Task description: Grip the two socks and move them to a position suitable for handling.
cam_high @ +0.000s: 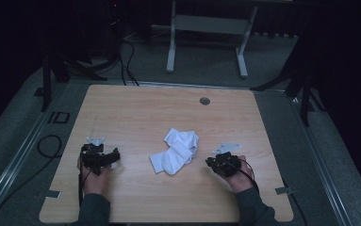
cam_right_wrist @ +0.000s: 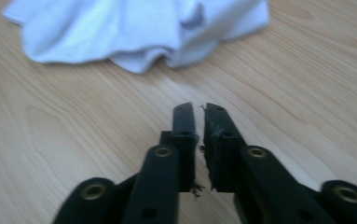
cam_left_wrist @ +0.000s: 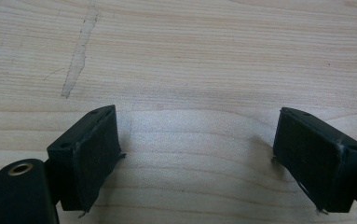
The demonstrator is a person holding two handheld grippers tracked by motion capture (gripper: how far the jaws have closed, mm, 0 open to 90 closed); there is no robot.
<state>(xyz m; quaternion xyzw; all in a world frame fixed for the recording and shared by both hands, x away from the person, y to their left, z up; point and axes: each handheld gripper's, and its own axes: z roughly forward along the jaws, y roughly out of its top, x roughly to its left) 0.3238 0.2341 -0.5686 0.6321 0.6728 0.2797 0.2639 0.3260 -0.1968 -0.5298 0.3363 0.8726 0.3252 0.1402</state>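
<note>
The left tongs [cam_left_wrist: 197, 140] stand wide apart with nothing between the jaws, just bare wood grain and a pale scratch [cam_left_wrist: 77, 56] farther ahead. The right tongs [cam_right_wrist: 198, 116] are closed almost flat, a thin slit between the jaws, holding nothing and pointing at a crumpled white cloth [cam_right_wrist: 139, 32] that lies near but apart from their tips. From the high view the left tongs [cam_high: 114, 156] sit toward the worktop's [cam_high: 135, 108] left edge and the right tongs [cam_high: 209, 161] right of centre, the white cloth [cam_high: 177, 150] lying between them, nearer the right. Open wood spreads all around, widest toward the far edge, where a small grey grommet [cam_high: 205, 100] sits. Both forearms come in from the near edge, hands low over the worktop, each pair of tongs angled inward.
</note>
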